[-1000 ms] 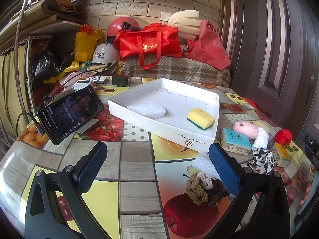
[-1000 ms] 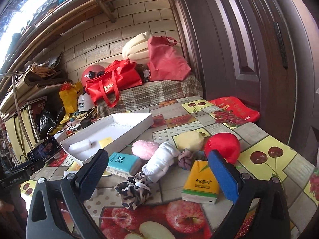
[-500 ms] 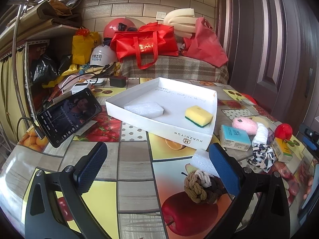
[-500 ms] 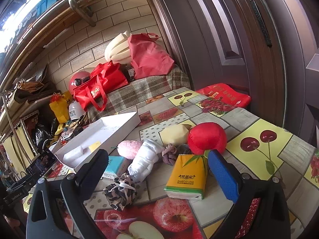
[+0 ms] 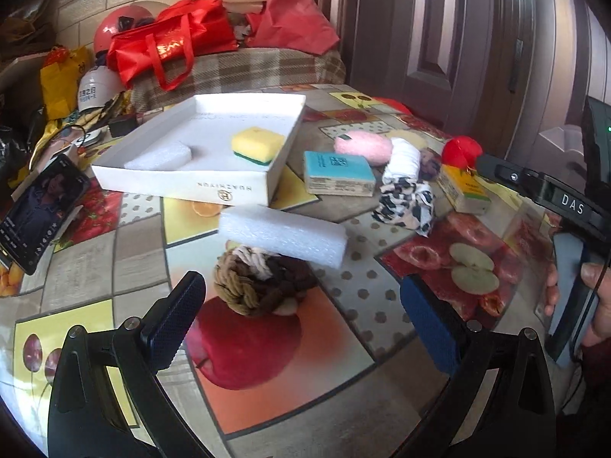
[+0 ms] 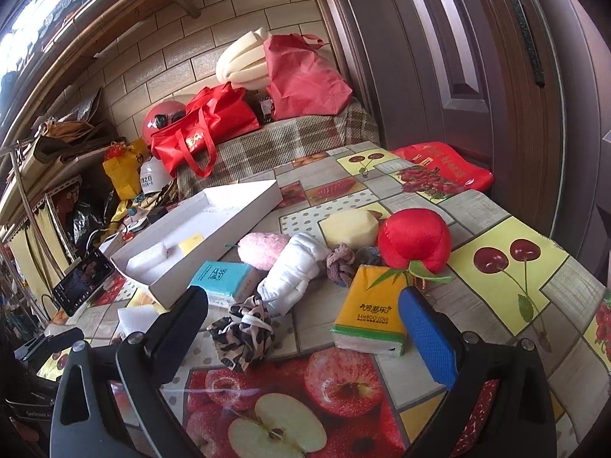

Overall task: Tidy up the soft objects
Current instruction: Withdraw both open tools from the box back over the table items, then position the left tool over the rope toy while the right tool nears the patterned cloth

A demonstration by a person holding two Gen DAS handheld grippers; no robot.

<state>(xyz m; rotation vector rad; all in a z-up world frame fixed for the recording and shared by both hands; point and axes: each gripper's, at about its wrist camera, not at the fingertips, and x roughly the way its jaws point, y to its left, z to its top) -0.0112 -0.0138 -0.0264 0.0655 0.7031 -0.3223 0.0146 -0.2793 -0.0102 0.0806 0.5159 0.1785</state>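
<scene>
A: What does the left claw (image 5: 301, 313) have?

B: Nothing; its jaws are spread wide, low over the bench (image 5: 126, 259) with its fruit-print cloth. The brown-and-cream braided rope knot (image 5: 259, 286) lies just beyond and between the fingertips, not touched. The white foam block (image 5: 282, 234) rests right behind the knot, against it.

A: And the right claw (image 6: 305, 320)?

B: Released too, jaws apart. The leopard-print fabric scrunchie (image 6: 240, 334) sits just past its left finger, the yellow tissue pack (image 6: 372, 313) just inside its right finger. Farther out lie a rolled white cloth (image 6: 294, 276), a red stuffed apple (image 6: 414, 238) and a pink fluffy sponge (image 6: 263, 250).

A: The room?

B: A brick-pattern wall, a dark panelled door on the right, red bags on a plaid-covered surface at the far end.

A: What does only one view give?

B: The left view looks into the white shallow cardboard box (image 5: 179, 175): a yellow-and-green sponge (image 5: 257, 145) and a second foam piece (image 5: 158, 158) inside. It also catches a hand (image 5: 594, 294) gripping the other handle at the right edge. The right view alone shows a pale yellow sponge lump (image 6: 353, 227) far behind the cloth.
</scene>
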